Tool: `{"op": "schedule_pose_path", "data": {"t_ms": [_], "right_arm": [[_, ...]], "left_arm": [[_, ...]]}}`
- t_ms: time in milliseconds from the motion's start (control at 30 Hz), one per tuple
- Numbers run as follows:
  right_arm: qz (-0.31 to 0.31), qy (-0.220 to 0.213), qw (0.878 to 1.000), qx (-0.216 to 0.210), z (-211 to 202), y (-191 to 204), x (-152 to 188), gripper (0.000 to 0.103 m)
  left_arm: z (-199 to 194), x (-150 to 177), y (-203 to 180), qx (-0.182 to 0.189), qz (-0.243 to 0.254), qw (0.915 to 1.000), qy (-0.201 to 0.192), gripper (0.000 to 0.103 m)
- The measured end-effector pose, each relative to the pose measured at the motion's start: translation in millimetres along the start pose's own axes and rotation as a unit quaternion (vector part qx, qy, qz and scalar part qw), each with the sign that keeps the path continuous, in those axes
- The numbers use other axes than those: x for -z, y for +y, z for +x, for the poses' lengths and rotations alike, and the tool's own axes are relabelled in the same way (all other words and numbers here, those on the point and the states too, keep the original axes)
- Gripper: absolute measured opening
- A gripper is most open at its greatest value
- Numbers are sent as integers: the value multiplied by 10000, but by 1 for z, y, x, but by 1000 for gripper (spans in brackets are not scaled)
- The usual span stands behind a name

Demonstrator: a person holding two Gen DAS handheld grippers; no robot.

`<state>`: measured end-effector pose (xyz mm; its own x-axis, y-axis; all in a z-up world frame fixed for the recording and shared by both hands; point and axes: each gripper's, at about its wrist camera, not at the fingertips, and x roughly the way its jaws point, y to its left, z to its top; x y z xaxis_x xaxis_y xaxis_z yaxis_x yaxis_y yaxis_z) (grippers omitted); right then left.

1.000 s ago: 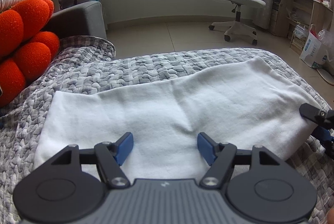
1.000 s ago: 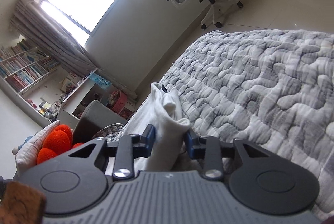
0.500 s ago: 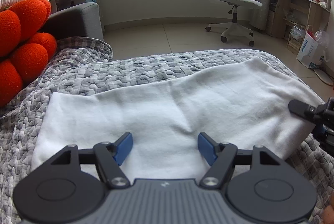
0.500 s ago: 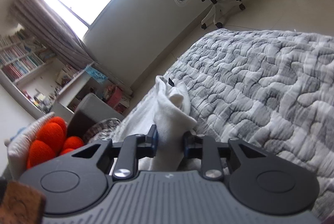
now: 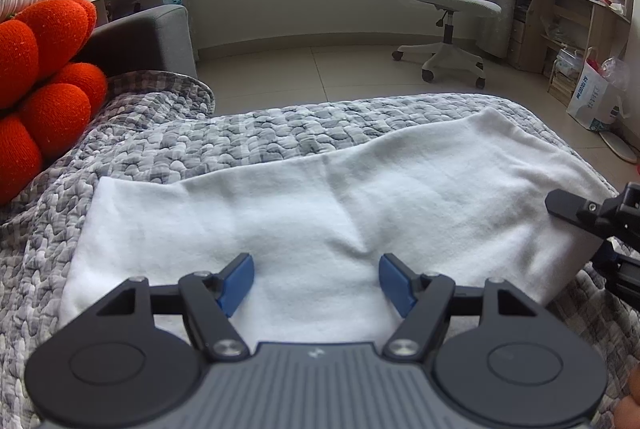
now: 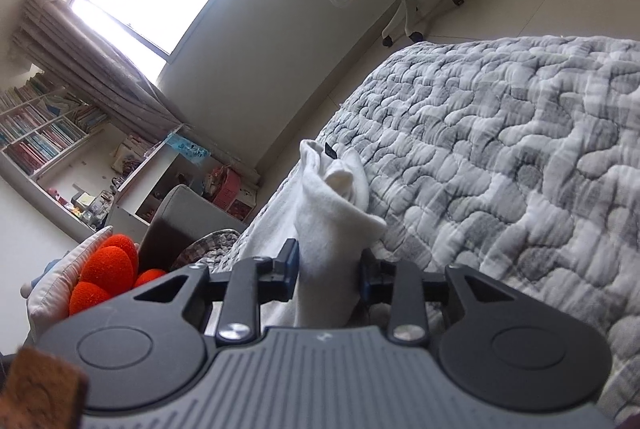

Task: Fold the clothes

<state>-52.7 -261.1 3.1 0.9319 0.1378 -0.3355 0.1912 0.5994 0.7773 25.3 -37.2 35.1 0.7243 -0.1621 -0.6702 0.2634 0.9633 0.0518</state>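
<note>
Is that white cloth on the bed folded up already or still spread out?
Partly folded: the white cloth lies as a flat band on the quilt, one end bunched between the right gripper's opening jaws.

The white garment (image 5: 320, 213) lies spread as a long folded band across my grey quilted bed cover (image 5: 248, 137), soft and plain, with a shallow crease near its middle. Its right end is bunched and lifted off the cover, standing between the pads of my right claw (image 6: 328, 265), whose jaws are opening.
</note>
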Motion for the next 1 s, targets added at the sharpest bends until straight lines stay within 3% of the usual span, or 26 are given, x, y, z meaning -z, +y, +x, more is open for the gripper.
{"op": "schedule_pose_path", "data": {"t_ms": [67,133,233,300,533,667,833,1000], "right_arm": [[-87,-26,10000,-32,-1,3,-1,34],[-123,60,9998,114,4,2,0,45],[-200,14,9998,75,4,2,2,42],[-253,-40,9996,-67,2,5,0,25],[-579,-134,9982,-12,2,14,3,24],[-535,-204,9983,-57,0,12,2,23],[-910,-384,9950,-135,-4,29,8,23],[-1005,-491,9936,-176,-4,40,9,22]], "left_arm": [[0,0,0,4,16,10000,-7,71],[0,1,0,14,21,10000,-9,71],[0,1,0,20,14,10000,-5,71],[0,1,0,38,12,10000,-3,71],[-4,-1,10,161,-103,9998,6,71],[-16,1,24,88,-218,9996,-137,71],[-24,9,47,-41,-387,9992,-133,71],[-20,22,43,-120,50,9998,-169,72]]}}
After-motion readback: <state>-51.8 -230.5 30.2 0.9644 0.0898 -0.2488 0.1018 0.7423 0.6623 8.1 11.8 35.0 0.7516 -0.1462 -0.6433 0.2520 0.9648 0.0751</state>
